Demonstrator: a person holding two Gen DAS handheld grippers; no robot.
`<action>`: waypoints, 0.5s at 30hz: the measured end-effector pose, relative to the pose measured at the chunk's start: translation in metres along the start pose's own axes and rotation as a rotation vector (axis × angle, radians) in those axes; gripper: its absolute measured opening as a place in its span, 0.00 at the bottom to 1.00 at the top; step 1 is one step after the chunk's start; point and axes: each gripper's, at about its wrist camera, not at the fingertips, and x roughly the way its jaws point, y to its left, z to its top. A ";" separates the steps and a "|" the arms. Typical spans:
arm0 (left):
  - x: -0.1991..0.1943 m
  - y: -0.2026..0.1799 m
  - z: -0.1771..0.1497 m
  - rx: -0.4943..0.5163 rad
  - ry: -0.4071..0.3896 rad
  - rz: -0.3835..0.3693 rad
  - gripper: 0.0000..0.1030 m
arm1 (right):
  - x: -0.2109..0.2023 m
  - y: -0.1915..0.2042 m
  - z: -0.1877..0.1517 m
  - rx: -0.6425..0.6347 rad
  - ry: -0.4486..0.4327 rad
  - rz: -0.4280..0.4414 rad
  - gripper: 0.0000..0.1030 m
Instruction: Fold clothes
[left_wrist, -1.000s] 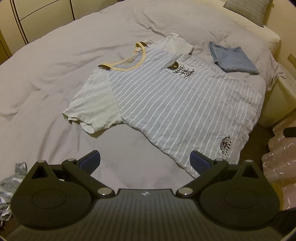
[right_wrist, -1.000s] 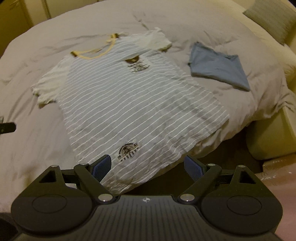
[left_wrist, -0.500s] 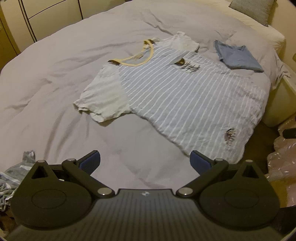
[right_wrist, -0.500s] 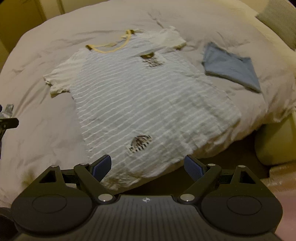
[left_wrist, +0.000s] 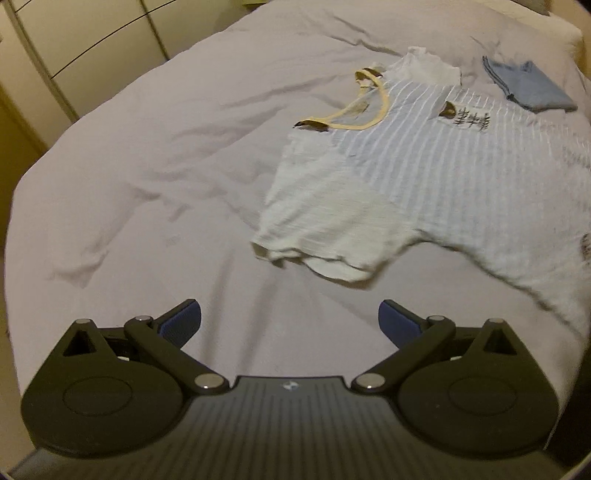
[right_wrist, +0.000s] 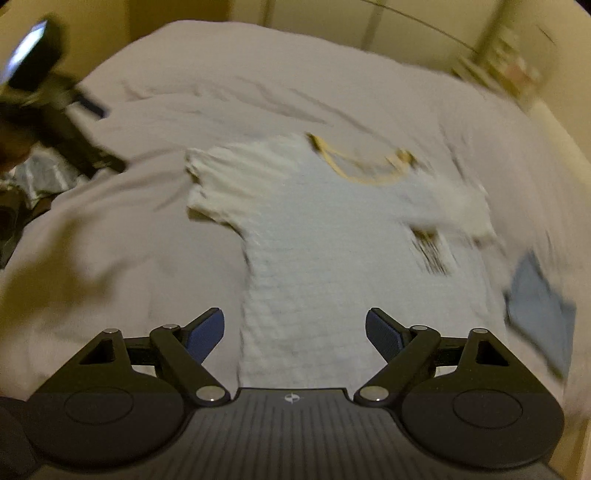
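Left wrist view
Gripper: the left gripper (left_wrist: 289, 323) hangs over bare duvet (left_wrist: 147, 166), jaws spread wide, nothing between the blue pads (left_wrist: 183, 321).
Garment: a striped T-shirt (left_wrist: 461, 177) lies flat and face up toward the bed's right side, its yellow collar (left_wrist: 364, 123) toward the far edge and its near white sleeve (left_wrist: 328, 225) just ahead of the gripper, apart from it.
Other cloth: a folded blue garment (left_wrist: 528, 90) sits near the far right corner of the bed, beyond the shirt.

Right wrist view
Gripper: the right gripper (right_wrist: 294, 334) is over the shirt's lower body, jaws equally wide and empty; the picture is blurred.
Garment: the T-shirt (right_wrist: 332, 258) runs away from the camera, collar farthest.
Left gripper: seen as a dark blur (right_wrist: 55, 110) by the bed's left edge.

Step in hand: likely the approach before the first fold; no fold shows yet.
Next move: probably each gripper must come down onto a shirt edge and pinch one layer pair cleanly, without catching the duvet beneath.
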 end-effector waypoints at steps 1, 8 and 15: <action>0.011 0.011 0.002 0.000 -0.003 -0.024 0.89 | 0.009 0.008 0.008 -0.026 -0.004 0.006 0.77; 0.089 0.066 0.016 -0.033 -0.012 -0.155 0.44 | 0.071 0.054 0.045 -0.136 0.049 0.070 0.70; 0.149 0.083 0.019 -0.062 -0.008 -0.188 0.41 | 0.122 0.067 0.059 -0.165 0.074 0.117 0.70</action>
